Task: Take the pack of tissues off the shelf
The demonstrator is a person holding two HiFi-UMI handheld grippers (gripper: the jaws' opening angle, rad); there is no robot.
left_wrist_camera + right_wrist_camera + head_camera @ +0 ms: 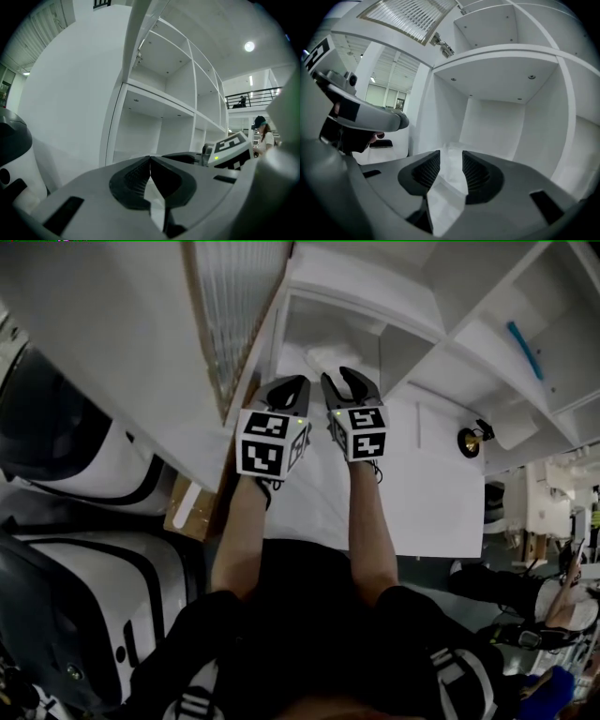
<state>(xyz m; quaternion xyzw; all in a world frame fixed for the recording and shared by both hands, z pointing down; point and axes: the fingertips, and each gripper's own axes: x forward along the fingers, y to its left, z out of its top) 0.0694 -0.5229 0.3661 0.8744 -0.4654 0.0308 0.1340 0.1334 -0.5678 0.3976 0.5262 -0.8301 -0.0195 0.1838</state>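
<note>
One pack of tissues (314,357) lies in a lower compartment of the white shelf (412,310), just beyond two grippers held side by side. The left gripper (150,160) has its jaws together, holding nothing. The right gripper (451,158) has its jaws slightly apart, and the white pack shows through the gap; contact cannot be told. Each gripper carries one black-and-white marker cube (270,444).

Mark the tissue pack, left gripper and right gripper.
White plastic-wrapped pack of tissues (450,174): right gripper view, wrapper showing between the jaws.
Grey left gripper (150,159): left gripper view, where the jaw tips meet.
Grey right gripper (451,154): right gripper view, gap between the open jaw tips.
</note>
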